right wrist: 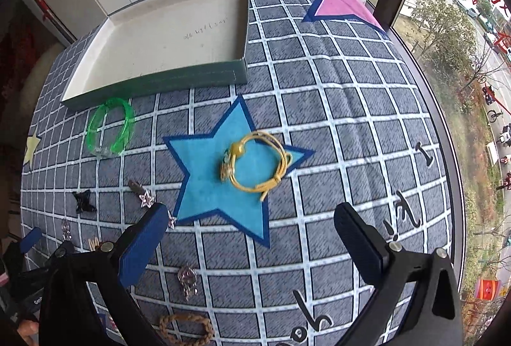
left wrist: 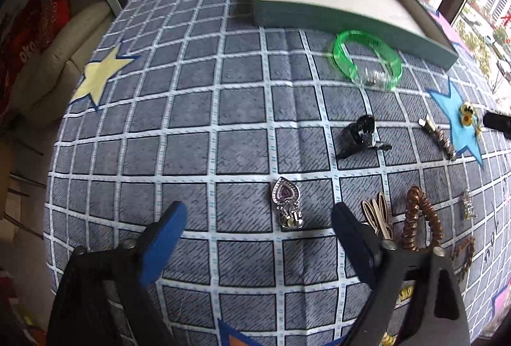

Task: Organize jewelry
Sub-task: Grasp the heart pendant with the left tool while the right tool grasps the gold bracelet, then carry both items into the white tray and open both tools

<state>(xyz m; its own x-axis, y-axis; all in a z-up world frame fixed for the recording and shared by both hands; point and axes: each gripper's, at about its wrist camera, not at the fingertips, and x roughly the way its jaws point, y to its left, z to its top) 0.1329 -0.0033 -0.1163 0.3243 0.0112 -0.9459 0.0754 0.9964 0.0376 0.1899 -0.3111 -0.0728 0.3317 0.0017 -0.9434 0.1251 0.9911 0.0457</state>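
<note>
My left gripper [left wrist: 258,219] is open just above the cloth, and a silver heart clip [left wrist: 286,203] lies between its fingers. Ahead of it rest a black claw clip [left wrist: 362,133], a green bangle [left wrist: 365,58] and the empty teal box [left wrist: 351,20]. A beige clip [left wrist: 378,213] and a brown coil hair tie [left wrist: 421,219] lie by its right finger. My right gripper [right wrist: 252,223] is open over the blue star patch [right wrist: 207,173], with a yellow cord bracelet [right wrist: 255,164] just ahead. The box [right wrist: 166,84] and bangle [right wrist: 110,127] sit farther back and to the left.
The round table wears a blue grid cloth [left wrist: 191,122] with star patches. A rhinestone star clip [right wrist: 145,196], a silver earring [right wrist: 188,279] and a braided brown band [right wrist: 185,330] lie near my right gripper. A sofa [left wrist: 57,58] stands left, a window [right wrist: 463,58] right.
</note>
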